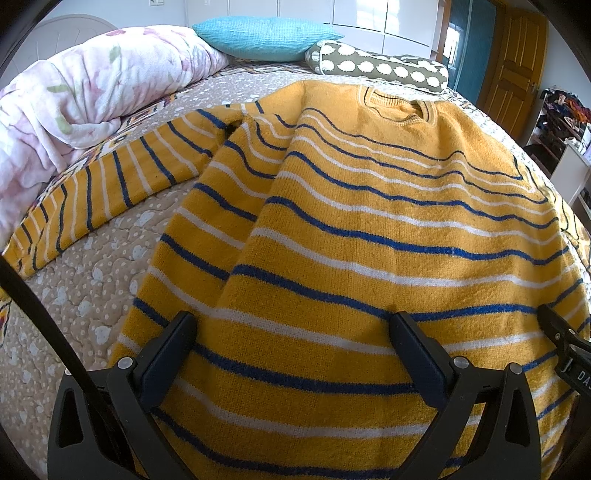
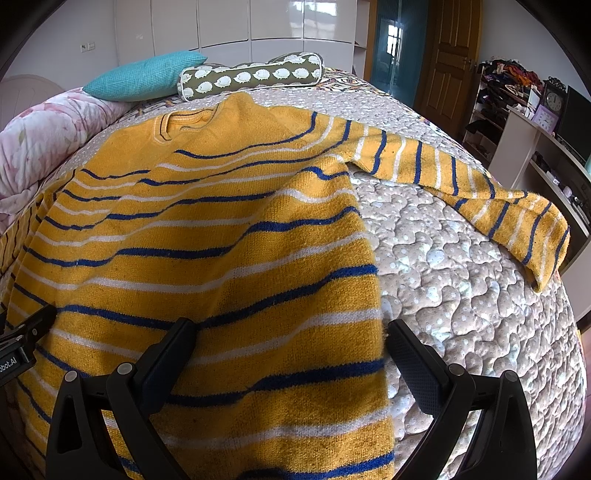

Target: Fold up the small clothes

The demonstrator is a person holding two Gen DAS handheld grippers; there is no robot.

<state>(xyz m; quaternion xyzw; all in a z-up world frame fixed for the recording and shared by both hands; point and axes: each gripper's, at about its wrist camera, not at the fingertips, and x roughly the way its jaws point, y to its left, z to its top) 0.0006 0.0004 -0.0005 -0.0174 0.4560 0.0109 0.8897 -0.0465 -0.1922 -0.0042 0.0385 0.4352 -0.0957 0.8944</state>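
sweater: yellow knit sweater (image 1: 369, 229) w/ blue + white stripes, lying flat on the bed (image 2: 461, 258), neckline pointing away toward the pillows. prob spread out like this so the folds come out even.
sleeves: left sleeve (image 1: 99, 184) stretched out sideways over the quilt, right sleeve (image 2: 461, 184) out the other way, its cuff drooping near the bed edge. neither folded in yet imo.
left gripper (image 1: 291, 325): fingers spread wide, nothing in them, hovering over the lower body of the sweater, toward its left side.
right gripper (image 2: 291, 328): also wide open + empty, straddling the right side edge of the sweater, one finger over the knit, other over bare quilt. looks lined up to pinch that edge.
stage: v early, no fold visible. there's a ridge running down the left part of the body, might want smoothing.
background: teal pillow (image 1: 266, 33), hedgehog-print bolster (image 2: 251, 75), floral blanket (image 1: 74, 96) bunched at the left, well clear of the sweater.
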